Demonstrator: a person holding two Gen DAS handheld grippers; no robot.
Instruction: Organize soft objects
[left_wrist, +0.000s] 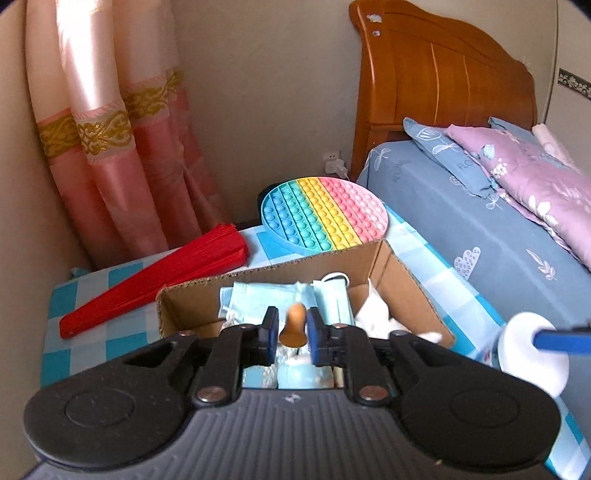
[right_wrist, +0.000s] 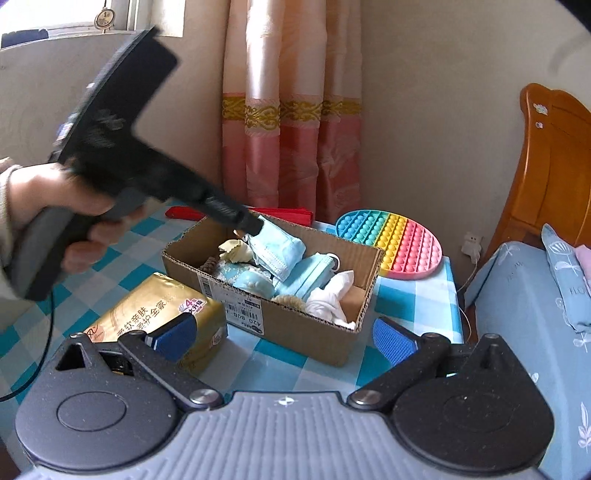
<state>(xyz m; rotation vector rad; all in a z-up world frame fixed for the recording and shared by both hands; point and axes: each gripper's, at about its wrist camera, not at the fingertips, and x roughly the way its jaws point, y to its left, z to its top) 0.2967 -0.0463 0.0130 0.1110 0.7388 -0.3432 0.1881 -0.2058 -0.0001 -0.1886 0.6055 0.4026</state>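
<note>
Standing on checked cloth (right_wrist: 280, 350), cardboard box (right_wrist: 295, 325), seemingly bedside.

The left hand-held gripper (right_wrist: 255, 225) is motion-blurred, its fingertips indistinct.

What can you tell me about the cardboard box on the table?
The cardboard box is a shallow, open-topped tray of brown corrugated board with a rough-cut rim and a white barcode label on its front wall. It rests flat on the checked tablecloth, holding blue face masks and white cloth. The gold tissue pack sits against it.
</note>
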